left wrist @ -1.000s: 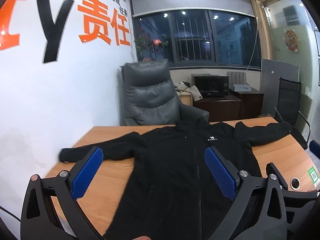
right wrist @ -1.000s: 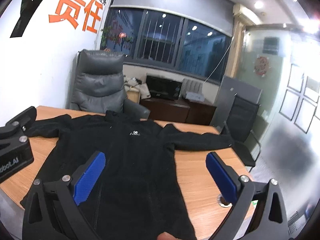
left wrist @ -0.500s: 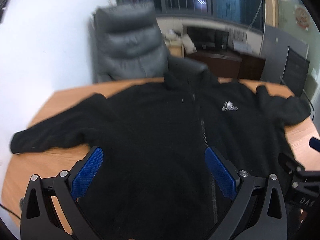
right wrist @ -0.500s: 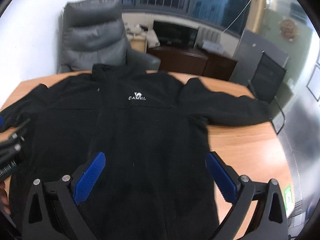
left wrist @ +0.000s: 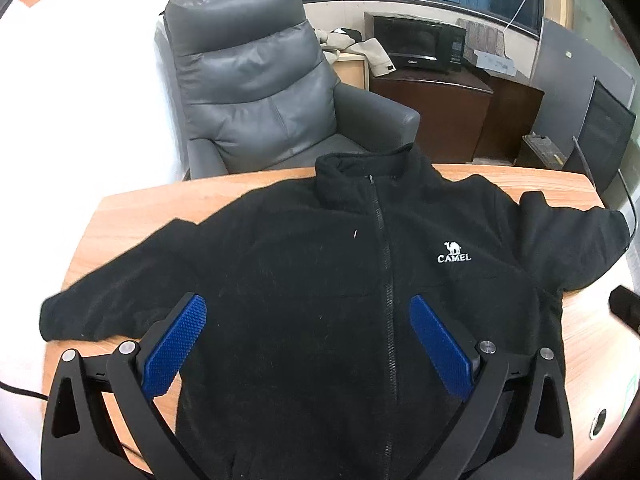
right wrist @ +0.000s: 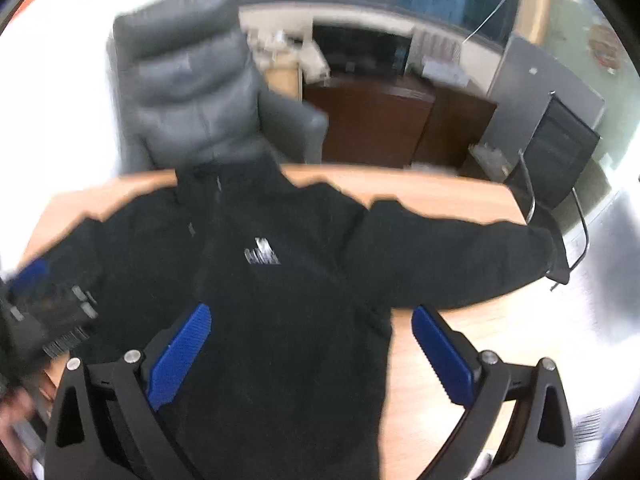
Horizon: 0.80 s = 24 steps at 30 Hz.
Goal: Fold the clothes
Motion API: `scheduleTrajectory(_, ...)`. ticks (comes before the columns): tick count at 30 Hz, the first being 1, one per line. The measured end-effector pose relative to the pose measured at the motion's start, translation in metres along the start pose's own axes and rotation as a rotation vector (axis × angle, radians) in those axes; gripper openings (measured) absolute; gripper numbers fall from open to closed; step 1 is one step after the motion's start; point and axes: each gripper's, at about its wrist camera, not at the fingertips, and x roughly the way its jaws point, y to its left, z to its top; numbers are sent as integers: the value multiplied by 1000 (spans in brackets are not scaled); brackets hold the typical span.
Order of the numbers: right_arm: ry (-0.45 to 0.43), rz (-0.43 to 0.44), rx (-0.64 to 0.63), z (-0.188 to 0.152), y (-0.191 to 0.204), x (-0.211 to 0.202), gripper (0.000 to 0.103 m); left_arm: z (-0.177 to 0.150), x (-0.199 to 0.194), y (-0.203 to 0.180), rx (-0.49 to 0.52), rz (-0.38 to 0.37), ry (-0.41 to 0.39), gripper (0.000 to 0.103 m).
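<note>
Jaws wide above flat jacket (left wrist: 320,280)

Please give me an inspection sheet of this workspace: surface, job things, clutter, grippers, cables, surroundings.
Surface: wooden table, bare around the garment.
Job things: black fleece jacket lying flat, front up, zipped, sleeves spread, unfolded.
Clutter: round grommet hole near the right edge.
Grippers: left gripper open above the jacket; right gripper open above it, holding nothing.
Cables: thin black cable at the left edge.
Surroundings: grey armchair, microwave, dark cabinet.
</note>
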Motion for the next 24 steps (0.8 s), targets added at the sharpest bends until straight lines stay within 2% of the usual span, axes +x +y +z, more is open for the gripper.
scheduleTrajectory(5, 13, 14, -17, 25, -18, -21, 103, 7, -11, 14, -73, 0, 71, 103)
scheduleTrajectory(9, 36, -1, -11, 23, 1, -28, 103, 5, -35, 38, -83, -25, 131, 103)
scheduleTrajectory(14, 66, -22, 0, 17, 30, -35, 103, -6, -66, 64, -29, -30, 110, 103)
scheduleTrajectory(17, 85, -35, 7, 13, 47, -40, 103, -9, -73, 77, -55, -37, 112, 103)
scheduleTrajectory(20, 103, -48, 14, 10, 64, -44, 103, -8, -71, 77, -2, -23, 99, 103)
scheduleTrajectory(22, 110, -42, -15, 7, 70, -43, 103, -8, -68, 74, 29, -50, 83, 103)
scheduleTrajectory(24, 79, -42, -54, 1, 68, -43, 103, -5, -60, 68, 49, -105, 74, 103)
